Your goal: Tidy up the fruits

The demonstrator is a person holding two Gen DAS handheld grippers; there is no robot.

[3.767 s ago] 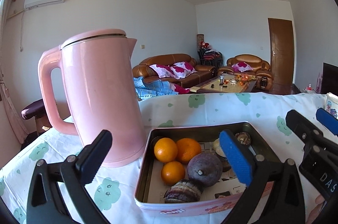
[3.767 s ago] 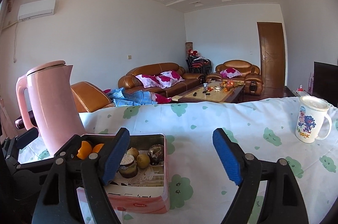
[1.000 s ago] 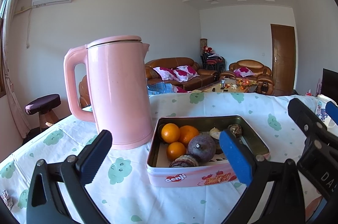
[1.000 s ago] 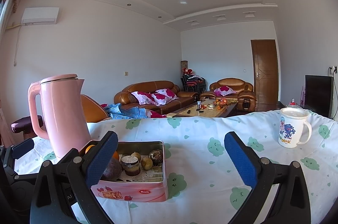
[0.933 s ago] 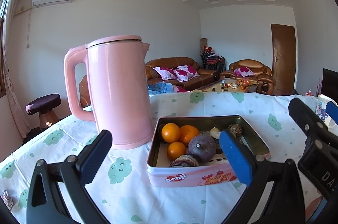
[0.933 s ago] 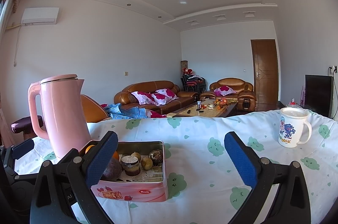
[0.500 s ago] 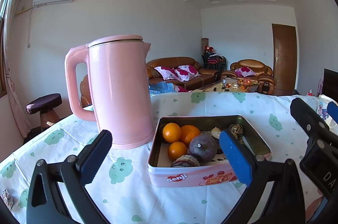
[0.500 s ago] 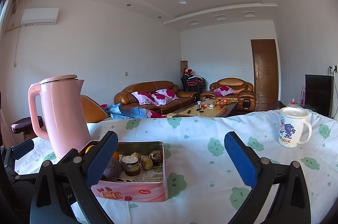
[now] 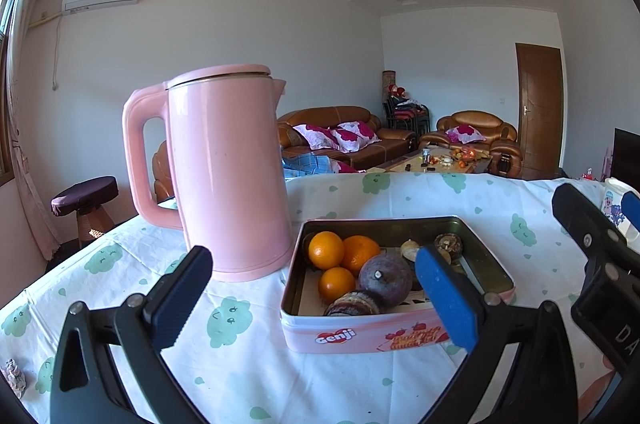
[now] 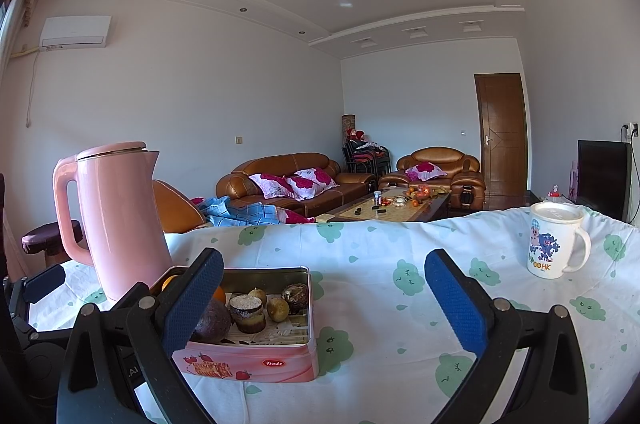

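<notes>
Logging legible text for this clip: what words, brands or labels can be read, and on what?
"Genji": pink tin, side wall, left wrist view.
"DA", cut off at the frame edge: right gripper body.
"OOHK": white mug.
"Monde", uncertain: red oval on the tin's other side.
Strawberry panels on the tin: too blurred to read.

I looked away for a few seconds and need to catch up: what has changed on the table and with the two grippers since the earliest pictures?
Both grippers pulled back and tilted up: the tin and pink kettle now sit farther off than 3.8 s ago, mostly settled in the last second. The left gripper and right gripper remain open and empty. Nothing was grasped or released. The oranges, dark fruit and mug stayed put.
</notes>
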